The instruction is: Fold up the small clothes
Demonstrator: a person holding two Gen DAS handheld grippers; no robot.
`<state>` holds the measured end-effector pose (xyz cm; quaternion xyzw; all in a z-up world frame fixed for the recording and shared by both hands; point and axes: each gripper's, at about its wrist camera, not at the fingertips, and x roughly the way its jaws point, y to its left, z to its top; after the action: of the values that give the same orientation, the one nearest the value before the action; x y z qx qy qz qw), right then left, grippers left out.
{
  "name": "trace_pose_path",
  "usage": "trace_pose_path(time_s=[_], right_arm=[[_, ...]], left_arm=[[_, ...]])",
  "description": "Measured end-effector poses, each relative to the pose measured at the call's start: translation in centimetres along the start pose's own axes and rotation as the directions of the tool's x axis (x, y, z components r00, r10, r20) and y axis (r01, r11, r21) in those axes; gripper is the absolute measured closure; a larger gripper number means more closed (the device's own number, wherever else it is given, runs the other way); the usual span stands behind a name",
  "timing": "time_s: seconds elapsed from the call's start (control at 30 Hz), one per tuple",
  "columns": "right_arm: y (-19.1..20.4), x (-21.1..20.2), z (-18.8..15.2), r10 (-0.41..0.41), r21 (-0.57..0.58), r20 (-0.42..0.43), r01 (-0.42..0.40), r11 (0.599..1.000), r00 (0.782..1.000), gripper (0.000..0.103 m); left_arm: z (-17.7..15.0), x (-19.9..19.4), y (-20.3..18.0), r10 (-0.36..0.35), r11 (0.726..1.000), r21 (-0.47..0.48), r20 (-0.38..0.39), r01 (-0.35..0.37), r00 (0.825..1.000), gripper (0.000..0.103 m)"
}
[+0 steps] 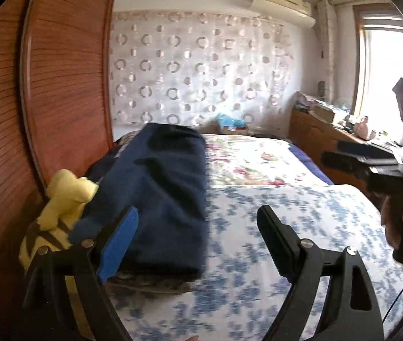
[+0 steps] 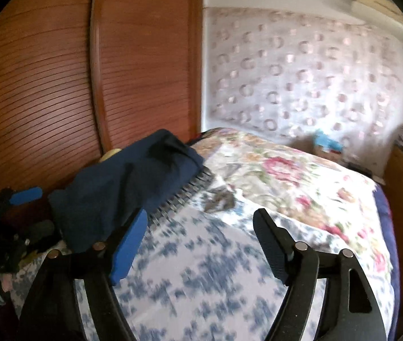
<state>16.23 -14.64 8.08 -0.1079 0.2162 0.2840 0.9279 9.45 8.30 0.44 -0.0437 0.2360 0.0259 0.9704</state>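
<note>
The folded navy garment (image 1: 167, 196) lies on the bed (image 1: 272, 227) along its left edge, beside the wooden wardrobe (image 1: 68, 71), with a yellow cloth (image 1: 65, 196) just left of it, while the left claw (image 1: 198, 221) and right claw (image 2: 201, 224) both hang above the bedspread spread wide and empty.

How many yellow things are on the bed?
1. The yellow garment lies bunched at the left edge of the bed, against the wooden wardrobe and beside the dark blue folded pile. More may be hidden under that pile.
</note>
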Motion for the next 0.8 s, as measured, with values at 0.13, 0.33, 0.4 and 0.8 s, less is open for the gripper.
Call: trace_pose_path(time_s=[0.13, 0.33, 0.4, 0.8], right_arm=[[0.8, -4.2, -2.4, -0.086, 0.051, 0.039, 0.084, 0.995, 0.996, 0.019], [2.8, -9.0, -5.0, -0.174, 0.134, 0.092, 0.161, 0.978, 0.981, 0.019], [3.9, -10.4, -6.0, -0.199, 0.150, 0.102, 0.182, 0.972, 0.975, 0.019], [8.8, -15.1, -9.9, -0.279, 0.223, 0.137, 0.245, 0.944, 0.951, 0.019]], left_arm=[[0.3, -0.5, -2.8, -0.024, 0.998, 0.053, 0.004, 0.024, 1.000, 0.017], [0.7, -2.0, -6.0, -0.069, 0.994, 0.089, 0.024, 0.067, 0.997, 0.017], [0.8, -2.6, -6.7, -0.070, 0.993, 0.094, 0.030, 0.067, 0.997, 0.017], [0.3, -4.3, -9.2, -0.078, 0.993, 0.095, 0.026, 0.076, 0.997, 0.017]])
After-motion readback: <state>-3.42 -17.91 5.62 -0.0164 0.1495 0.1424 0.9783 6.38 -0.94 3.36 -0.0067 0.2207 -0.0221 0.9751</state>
